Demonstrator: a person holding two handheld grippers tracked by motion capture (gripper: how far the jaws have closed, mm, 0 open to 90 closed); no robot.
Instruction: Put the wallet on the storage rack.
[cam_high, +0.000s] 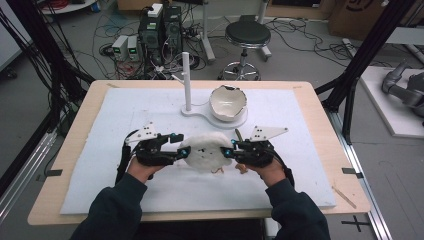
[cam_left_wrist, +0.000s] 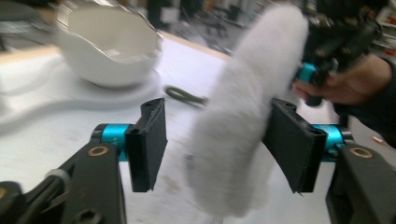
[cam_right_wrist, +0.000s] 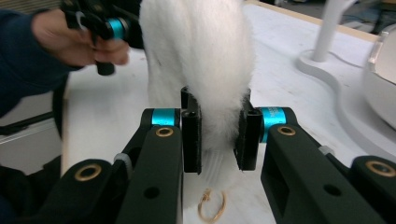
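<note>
A white fluffy pad (cam_high: 204, 151) is held on edge above the white mat (cam_high: 100, 170) between two grippers: the right gripper (cam_right_wrist: 219, 135) is pinched onto one edge, while the left gripper (cam_left_wrist: 219, 144) is spread wide around the other edge, one jaw against the fluff, the other apart. A small tan loop (cam_right_wrist: 211, 205) is seen on the mat beneath. Beyond, a broken-rimmed white bowl (cam_high: 227, 102) is set on a white stand (cam_high: 187, 82).
</note>
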